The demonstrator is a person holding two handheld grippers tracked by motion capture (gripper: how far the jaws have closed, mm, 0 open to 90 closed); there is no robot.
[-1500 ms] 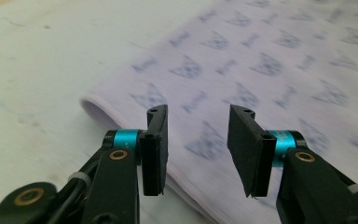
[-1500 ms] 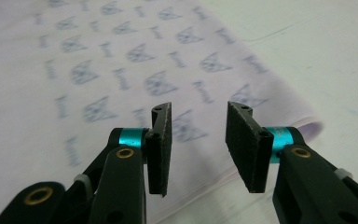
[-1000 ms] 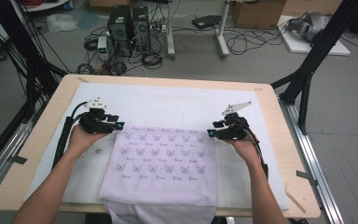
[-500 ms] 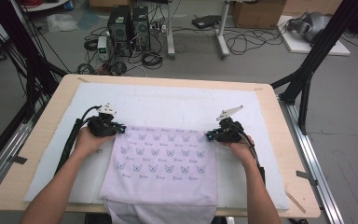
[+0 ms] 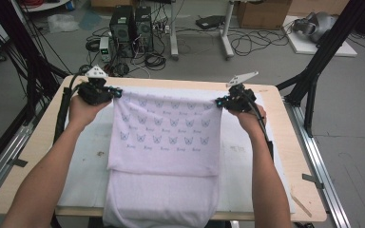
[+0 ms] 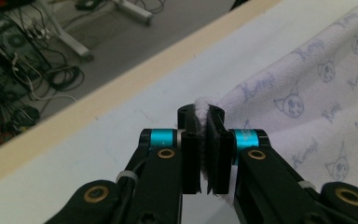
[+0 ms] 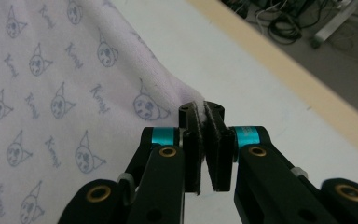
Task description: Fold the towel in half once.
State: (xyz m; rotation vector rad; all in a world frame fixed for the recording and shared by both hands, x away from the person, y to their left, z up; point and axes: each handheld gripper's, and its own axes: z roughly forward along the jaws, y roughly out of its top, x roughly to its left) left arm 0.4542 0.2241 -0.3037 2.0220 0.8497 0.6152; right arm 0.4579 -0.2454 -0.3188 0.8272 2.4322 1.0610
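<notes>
The high view shows the whole towel (image 5: 164,142) stretched between both grippers above the table (image 5: 38,156), its lower part hanging over the near edge. The left gripper (image 6: 204,135) and right gripper (image 7: 206,135) each pinch one corner. The fabric is pale lilac with small cat faces.

You have a pale wooden counter (image 5: 38,156) in front of you, rectangular with rounded corners, its far edge toward the floor with the cables. A white mat (image 5: 244,161) covers most of its top and leaves a bare wood border at the left, right and far sides. On the mat lies the lower part of a lilac towel (image 5: 164,185) printed with small cat faces; its near end hangs over the counter's front edge. A thin pale strip (image 5: 300,203) lies on the bare wood at the near right corner.
</notes>
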